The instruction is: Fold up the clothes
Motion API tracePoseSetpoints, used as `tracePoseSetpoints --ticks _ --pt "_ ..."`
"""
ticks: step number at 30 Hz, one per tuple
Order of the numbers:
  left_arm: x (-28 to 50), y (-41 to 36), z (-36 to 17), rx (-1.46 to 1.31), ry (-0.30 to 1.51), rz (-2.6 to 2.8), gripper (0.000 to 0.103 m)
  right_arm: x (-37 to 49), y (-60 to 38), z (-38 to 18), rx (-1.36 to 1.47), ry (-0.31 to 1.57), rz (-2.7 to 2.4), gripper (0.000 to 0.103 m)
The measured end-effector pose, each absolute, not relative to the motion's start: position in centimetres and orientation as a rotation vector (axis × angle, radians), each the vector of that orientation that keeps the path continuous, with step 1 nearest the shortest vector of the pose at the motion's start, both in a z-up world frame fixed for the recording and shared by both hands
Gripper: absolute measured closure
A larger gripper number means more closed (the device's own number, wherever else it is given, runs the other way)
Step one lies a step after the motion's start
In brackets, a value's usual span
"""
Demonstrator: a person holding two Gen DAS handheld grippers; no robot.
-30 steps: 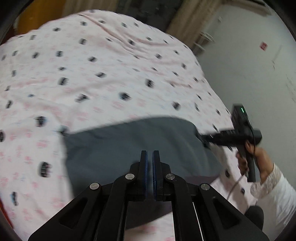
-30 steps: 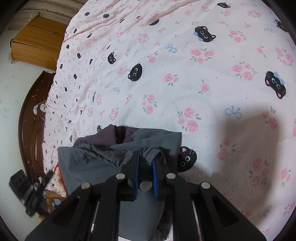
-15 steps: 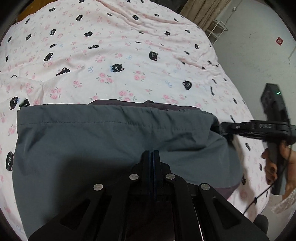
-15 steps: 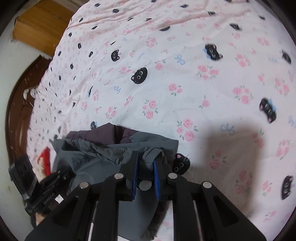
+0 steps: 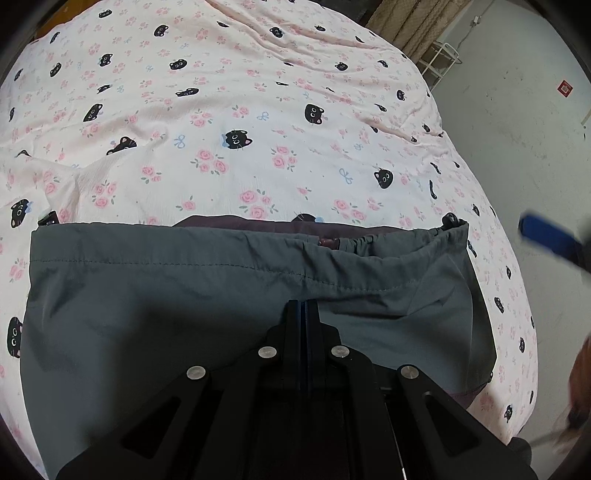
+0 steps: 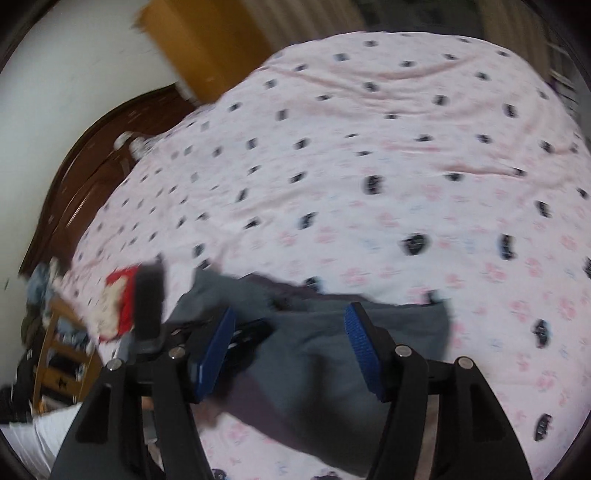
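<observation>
A grey garment (image 5: 184,295) with a dark purple lining lies spread flat on the near part of the bed, its elastic hem toward the far side. My left gripper (image 5: 303,304) is shut on the grey garment at its near fold. The blurred right wrist view shows the garment (image 6: 314,350) below my right gripper (image 6: 291,314), which is open and holds nothing. One blue pad of the right gripper (image 5: 546,240) shows off the bed's right edge, beside a person's hand (image 5: 580,373).
A pink bedsheet (image 5: 258,129) printed with black cats and roses covers the bed. Grey floor (image 5: 517,147), a curtain (image 5: 410,26) and a wire rack (image 5: 443,59) lie to the right. A dark wooden headboard (image 6: 74,192), a red item (image 6: 122,295) and a wooden cabinet (image 6: 207,48) lie to the left.
The garment has gone from held up and stretched between both grippers to lying flat on the bed. My right gripper has let go, opened and pulled back off the garment's corner.
</observation>
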State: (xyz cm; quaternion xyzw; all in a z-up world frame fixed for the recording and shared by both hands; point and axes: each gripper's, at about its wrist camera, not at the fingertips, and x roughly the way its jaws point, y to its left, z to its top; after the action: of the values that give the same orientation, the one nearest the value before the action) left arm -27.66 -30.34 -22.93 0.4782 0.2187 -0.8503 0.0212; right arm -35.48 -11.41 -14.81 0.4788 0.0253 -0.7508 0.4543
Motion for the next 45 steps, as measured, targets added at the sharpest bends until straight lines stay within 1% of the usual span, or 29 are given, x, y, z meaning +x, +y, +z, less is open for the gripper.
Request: tracePoseSetpoints --ticks 3,5,9,13,19,25,30,34,37,40,42,45 --pt "-27.8 -30.5 -22.9 1.484 0.675 -2.638 0.1 -32.7 -13.9 -15.1 1.129 0.129 -1.766 0.039" --pt "-27.8 -30.7 -23.0 1.487 0.67 -2.638 0.101 -31.6 -15.1 -16.6 1.143 0.177 -1.763 0.04" --pt "-27.6 -31.1 -23.2 1.483 0.709 -2.64 0.101 -32.3 -15.3 -18.6 1.199 0.102 -1.776 0.041" --pt "-27.6 -31.1 -23.0 1.482 0.692 -2.644 0.101 -33.0 -15.4 -19.7 1.211 0.106 -1.796 0.044" --pt "-27.8 -31.5 -23.0 1.486 0.696 -2.639 0.101 -34.7 -15.6 -21.3 1.241 0.134 -1.839 0.045" --pt "-28.7 -32.4 -23.5 1.502 0.703 -2.614 0.101 -36.5 -16.5 -22.9 1.289 0.179 -1.876 0.047" --pt "-29.3 -33.2 -24.0 1.508 0.751 -2.587 0.101 -37.7 -17.3 -24.4 1.343 0.193 -1.884 0.048" --pt "-28.9 -33.6 -24.2 1.494 0.811 -2.577 0.101 -38.6 -17.1 -25.4 1.374 0.135 -1.872 0.048" --pt "-27.7 -33.8 -23.1 1.445 0.81 -2.597 0.101 -38.1 -17.1 -25.0 1.339 0.173 -1.876 0.048" --pt "-25.7 -33.6 -21.1 1.387 0.747 -2.642 0.1 -37.1 -16.3 -23.3 1.274 0.165 -1.899 0.047" --pt "-24.3 -33.4 -20.1 1.358 0.717 -2.674 0.094 -36.1 -15.4 -21.9 1.212 0.142 -1.896 0.047" --pt "-22.3 -32.6 -18.7 1.322 0.688 -2.721 0.09 -34.2 -14.3 -19.9 1.113 0.139 -1.902 0.046"
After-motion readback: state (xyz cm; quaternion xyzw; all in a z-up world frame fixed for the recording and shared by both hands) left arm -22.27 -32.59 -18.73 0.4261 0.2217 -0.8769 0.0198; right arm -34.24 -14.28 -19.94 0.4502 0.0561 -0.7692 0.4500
